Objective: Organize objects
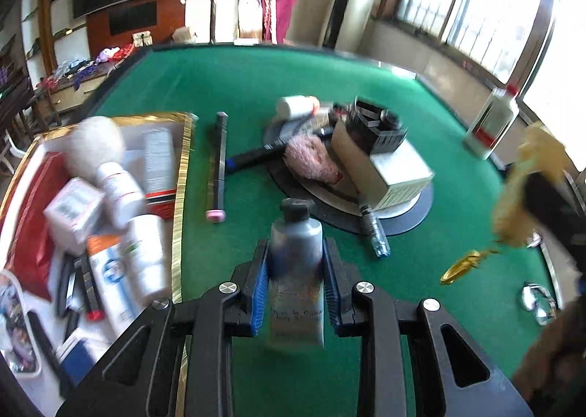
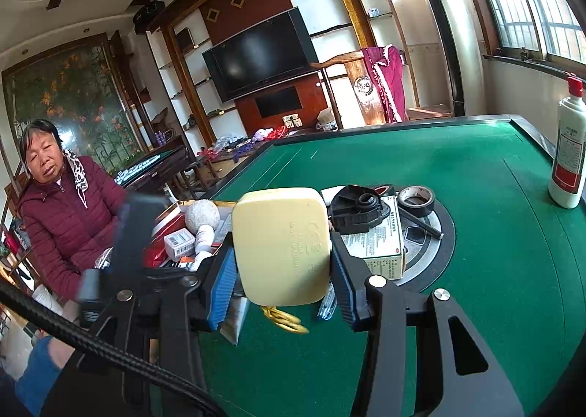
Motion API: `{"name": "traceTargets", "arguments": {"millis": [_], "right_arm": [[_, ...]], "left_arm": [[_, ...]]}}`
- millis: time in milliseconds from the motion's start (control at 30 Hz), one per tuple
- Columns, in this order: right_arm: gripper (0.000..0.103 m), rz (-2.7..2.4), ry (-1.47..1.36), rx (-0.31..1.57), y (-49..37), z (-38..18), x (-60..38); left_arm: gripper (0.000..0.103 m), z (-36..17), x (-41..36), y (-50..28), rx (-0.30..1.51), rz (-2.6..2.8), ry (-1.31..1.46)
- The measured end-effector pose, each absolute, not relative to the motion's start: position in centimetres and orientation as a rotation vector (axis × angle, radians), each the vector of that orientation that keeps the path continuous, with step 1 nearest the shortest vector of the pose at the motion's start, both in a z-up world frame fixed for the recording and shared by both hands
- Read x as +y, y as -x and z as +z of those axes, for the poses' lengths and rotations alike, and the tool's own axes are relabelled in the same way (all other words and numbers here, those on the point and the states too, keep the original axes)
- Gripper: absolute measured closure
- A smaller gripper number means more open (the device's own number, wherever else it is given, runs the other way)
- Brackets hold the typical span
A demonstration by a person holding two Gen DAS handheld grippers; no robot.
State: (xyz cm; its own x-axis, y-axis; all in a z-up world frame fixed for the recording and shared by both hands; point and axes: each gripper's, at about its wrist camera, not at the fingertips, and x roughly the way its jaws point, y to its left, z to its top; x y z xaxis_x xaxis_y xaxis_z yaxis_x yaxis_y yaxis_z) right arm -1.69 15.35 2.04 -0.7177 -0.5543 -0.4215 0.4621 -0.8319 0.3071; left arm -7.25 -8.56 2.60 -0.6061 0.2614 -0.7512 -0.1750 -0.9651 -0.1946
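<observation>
1. Left gripper (image 1: pixel 296 263) is clamping a grey tube (image 1: pixel 296 270) above the green table (image 1: pixel 227 87), beside the box (image 1: pixel 91 204).
2. Right gripper (image 2: pixel 282 263) is pinching a yellow case (image 2: pixel 282 245) w/ gold ring (image 2: pixel 284 318) dangling over the table.

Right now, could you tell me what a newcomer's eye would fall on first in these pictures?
The pale yellow plastic case clamped in the right gripper, a gold ring dangling beneath. Then the grey squeeze tube standing between the left gripper's blue pads, above the green felt table; left of it, a gold-edged box crowded with toiletries.
</observation>
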Motion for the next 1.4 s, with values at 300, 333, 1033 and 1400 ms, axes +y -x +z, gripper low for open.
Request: {"name": "traceTargets", "arguments": {"millis": [300,333,1033,1400], "right_arm": [[0.057,-2.438,-0.61,-0.126,-1.0,3.0,11.6],[0.057,-2.426,-0.605,-0.121,-1.4,3.1,11.0],[0.057,-2.389,-0.622,-0.2,-0.6,2.7,11.6],[0.057,-2.381,-0.603,-0.248,-0.8,2.9,12.6]], "left_arm": [[0.085,7.8,-14.2,2.3,-0.264,2.734,0.997],[0.085,8.1,-14.8,2.0,-0.269,2.735,0.985],[0.083,-0.3,-7.4,7.2,0.395,2.416,1.679],[0.075,-2.6,-6.5,8.8,0.611,2.354,1.901]]}}
